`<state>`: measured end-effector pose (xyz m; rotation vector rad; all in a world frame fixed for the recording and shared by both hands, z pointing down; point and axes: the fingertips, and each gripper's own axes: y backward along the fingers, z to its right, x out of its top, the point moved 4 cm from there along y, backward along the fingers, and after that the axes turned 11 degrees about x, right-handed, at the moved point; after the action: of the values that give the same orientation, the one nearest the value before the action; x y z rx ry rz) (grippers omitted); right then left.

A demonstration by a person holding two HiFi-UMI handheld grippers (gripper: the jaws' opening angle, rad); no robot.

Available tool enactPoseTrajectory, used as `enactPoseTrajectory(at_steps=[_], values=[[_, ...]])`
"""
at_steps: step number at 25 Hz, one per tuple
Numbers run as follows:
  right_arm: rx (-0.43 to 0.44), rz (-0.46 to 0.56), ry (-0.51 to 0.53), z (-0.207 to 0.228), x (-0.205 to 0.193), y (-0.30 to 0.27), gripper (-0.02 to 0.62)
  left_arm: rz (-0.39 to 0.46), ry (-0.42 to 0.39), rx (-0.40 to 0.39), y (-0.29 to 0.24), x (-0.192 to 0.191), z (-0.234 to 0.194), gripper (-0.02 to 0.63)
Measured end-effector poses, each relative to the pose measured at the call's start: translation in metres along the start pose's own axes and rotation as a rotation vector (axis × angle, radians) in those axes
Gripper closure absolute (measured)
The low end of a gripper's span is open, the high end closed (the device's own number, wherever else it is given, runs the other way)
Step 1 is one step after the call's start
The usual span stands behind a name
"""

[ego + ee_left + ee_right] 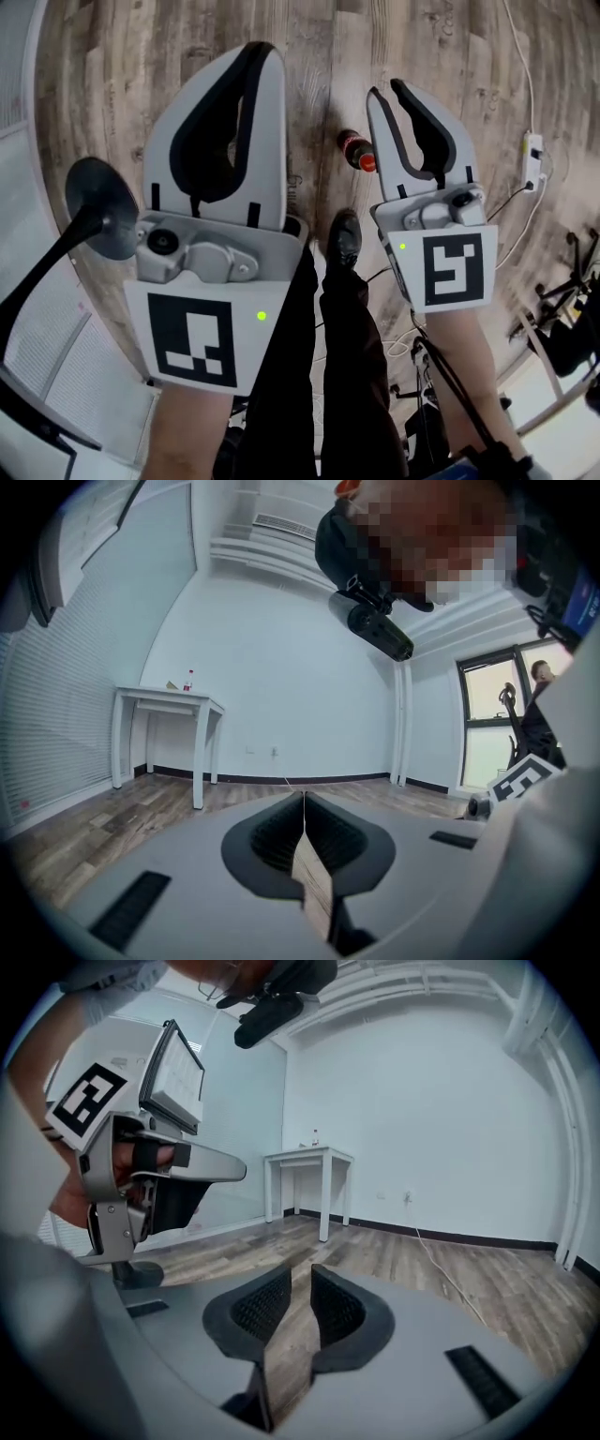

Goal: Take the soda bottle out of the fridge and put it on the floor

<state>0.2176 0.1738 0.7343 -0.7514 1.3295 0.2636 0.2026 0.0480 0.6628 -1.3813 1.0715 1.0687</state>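
The left claw (303,796) is held clenched, its jaws pressed together at the tips with nothing between them. The right claw (298,1274) is kept slightly parted, a narrow gap left between its pads, and nothing is grasped. The soda bottle (357,150) is seen on the wooden floor (112,75), touched by neither claw.

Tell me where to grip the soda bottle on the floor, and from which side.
Grip the bottle across its round middle, by the red label. Its dark end points to the head view's upper left; its other end hides behind the right gripper. Whether it stands or lies is unclear, so come from its open side at the picture's left, jaws square to its length.
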Motion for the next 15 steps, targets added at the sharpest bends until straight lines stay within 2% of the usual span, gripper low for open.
enactPoseTrajectory(at_steps=[2, 6, 15], values=[[-0.011, 0.040, 0.017, 0.000, 0.035, 0.009, 0.543, 0.037, -0.015, 0.012, 0.005, 0.030, 0.001, 0.589], [-0.022, 0.126, 0.078, 0.000, 0.115, 0.029, 0.575, 0.106, -0.060, 0.034, 0.014, 0.094, 0.004, 0.589], [-0.004, 0.312, 0.192, -0.004, 0.287, 0.073, 0.581, 0.228, -0.117, 0.064, 0.047, 0.233, 0.010, 0.589]])
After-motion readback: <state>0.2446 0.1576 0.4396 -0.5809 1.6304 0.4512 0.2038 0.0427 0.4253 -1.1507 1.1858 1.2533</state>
